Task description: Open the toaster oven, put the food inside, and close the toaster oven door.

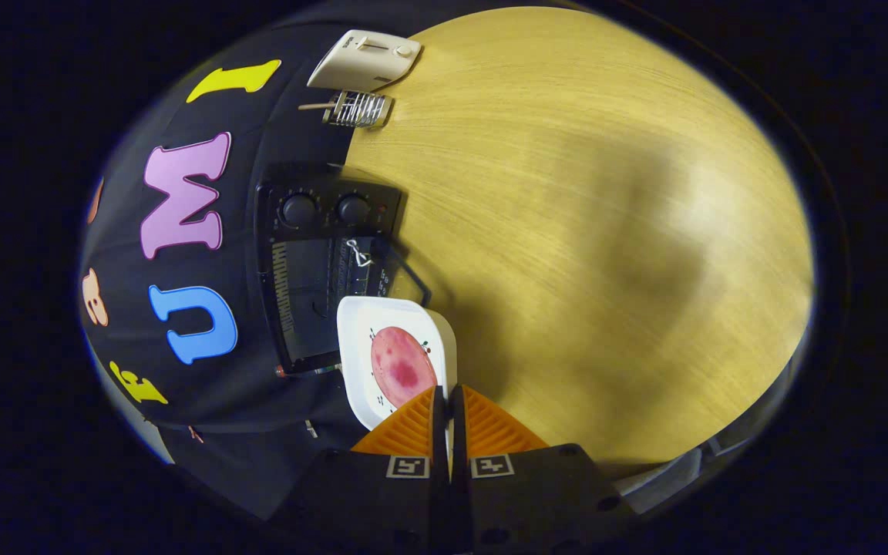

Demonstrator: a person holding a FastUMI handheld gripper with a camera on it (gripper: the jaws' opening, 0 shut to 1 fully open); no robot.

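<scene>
Tool (448, 401) clamped on the rim of a white plate (359, 339) with a pink round food (401, 366), maybe ham, held before the open black toaster oven (313, 262).

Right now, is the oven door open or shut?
Open. The toaster oven shows its rack, and its door swings out toward the wooden table. The claw is shut on the plate.

Staged kitchen booth | black cloth wall (205, 385) | wooden bench (606, 231) | black toaster oven (321, 262), white toaster (363, 60), wire rack (355, 108)
</scene>
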